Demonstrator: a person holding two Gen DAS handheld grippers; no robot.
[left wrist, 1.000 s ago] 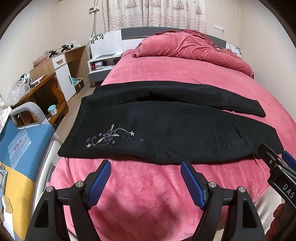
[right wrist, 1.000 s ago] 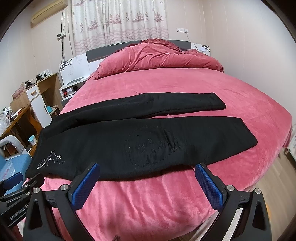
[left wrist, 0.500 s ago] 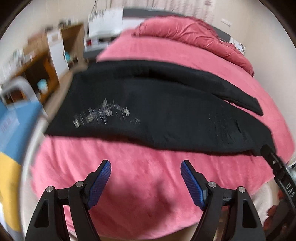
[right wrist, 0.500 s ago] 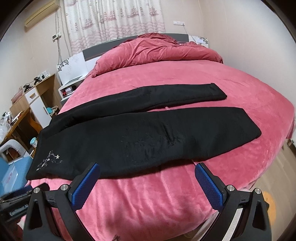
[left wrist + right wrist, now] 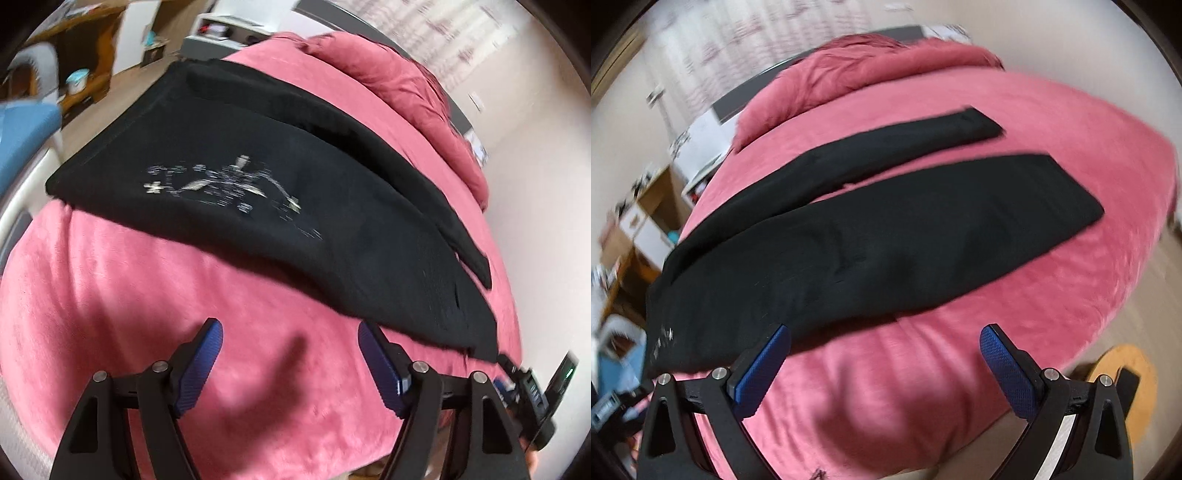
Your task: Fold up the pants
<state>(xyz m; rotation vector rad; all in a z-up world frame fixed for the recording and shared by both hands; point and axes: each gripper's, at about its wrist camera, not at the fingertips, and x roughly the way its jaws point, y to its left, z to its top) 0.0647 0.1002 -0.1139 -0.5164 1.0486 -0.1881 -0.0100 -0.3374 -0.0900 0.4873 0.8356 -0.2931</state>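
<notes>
Black pants spread flat across a bed under a pink plush cover, the waist end at the left near the bed's edge, both legs stretched toward the right. Pale floral embroidery visible on the near hip in the left wrist view, somewhat blurred. Two legs lying apart at the cuffs, the far leg narrower in view, the near leg broad and close to the front edge of the bed. Left gripper poised above bare pink cover just short of the pants' near hem, jaws wide apart, nothing between the blue pads. Right gripper likewise over the cover below the near leg, jaws wide apart and empty. Rumpled pink duvet heaped at the head of the bed. Wooden desk and white bedside cabinet off to the left, both blurred. Orange round mat on the floor at lower right.
</notes>
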